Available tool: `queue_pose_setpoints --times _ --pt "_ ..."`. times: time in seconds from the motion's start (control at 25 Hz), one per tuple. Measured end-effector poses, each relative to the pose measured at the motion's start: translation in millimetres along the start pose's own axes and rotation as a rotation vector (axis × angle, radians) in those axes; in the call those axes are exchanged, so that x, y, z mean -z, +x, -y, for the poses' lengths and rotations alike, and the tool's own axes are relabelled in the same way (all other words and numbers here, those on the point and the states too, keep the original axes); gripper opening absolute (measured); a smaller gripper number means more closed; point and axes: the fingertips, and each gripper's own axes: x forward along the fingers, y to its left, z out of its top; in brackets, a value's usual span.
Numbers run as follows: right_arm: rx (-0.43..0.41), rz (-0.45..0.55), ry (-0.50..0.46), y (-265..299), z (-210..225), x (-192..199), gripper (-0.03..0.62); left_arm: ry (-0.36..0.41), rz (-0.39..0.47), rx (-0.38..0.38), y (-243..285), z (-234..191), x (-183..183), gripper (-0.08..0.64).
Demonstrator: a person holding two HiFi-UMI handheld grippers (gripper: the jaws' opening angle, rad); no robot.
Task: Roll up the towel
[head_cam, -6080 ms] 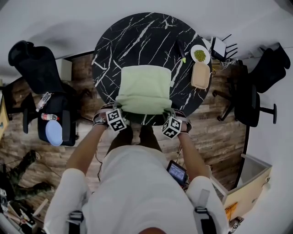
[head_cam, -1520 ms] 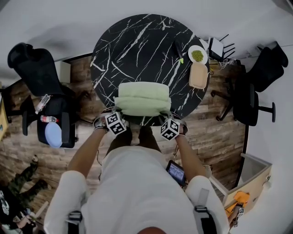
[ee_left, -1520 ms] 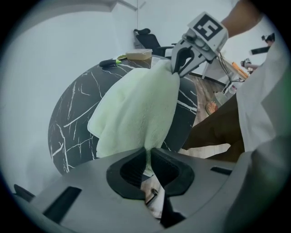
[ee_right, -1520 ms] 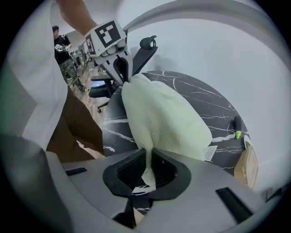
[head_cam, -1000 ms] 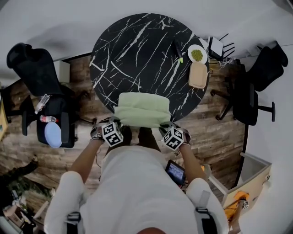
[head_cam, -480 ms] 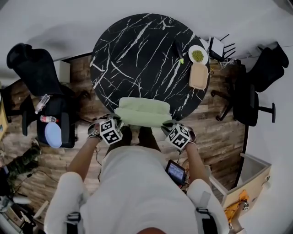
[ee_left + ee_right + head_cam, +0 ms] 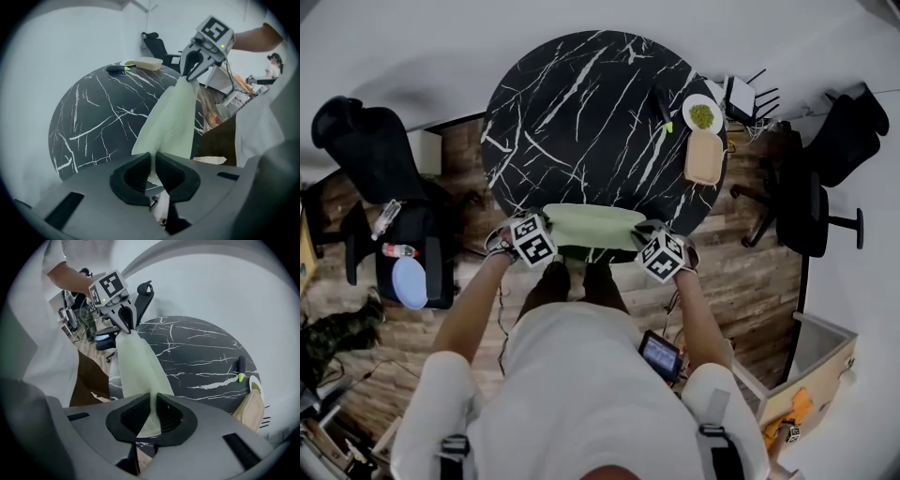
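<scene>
Both ends of the green towel (image 7: 592, 225) are pinched tight, one in my left gripper (image 7: 153, 158), one in my right gripper (image 7: 153, 400).

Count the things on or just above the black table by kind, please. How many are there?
Green towel: 1
White plate of green food: 1
Tan tray: 1
Dark stick with a green tip: 1
Total: 4

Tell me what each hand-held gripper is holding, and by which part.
Both grip the light green towel: the left hand-held gripper pinches its left end, the right hand-held gripper its right end, with the cloth stretched between them.
</scene>
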Motion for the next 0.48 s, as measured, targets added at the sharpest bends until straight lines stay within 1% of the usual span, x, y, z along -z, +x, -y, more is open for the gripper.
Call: queue_pose_setpoints --times 0.12,0.2,0.36,0.48 --pt "0.036 -0.023 0.007 13 15 0 0.032 -0.025 -0.014 -0.019 11 -14 -4 0.029" --pt "0.06 -0.035 0.02 24 23 1 0.032 -0.042 -0.014 -0.046 18 -22 -5 0.031" --pt "0.124 -0.045 0.036 43 38 4 0.037 -0.069 -0.001 -0.111 32 -33 -9 0.035" --pt "0.145 -0.048 0.056 49 42 5 0.037 -0.097 0.016 -0.133 39 -36 -10 0.035"
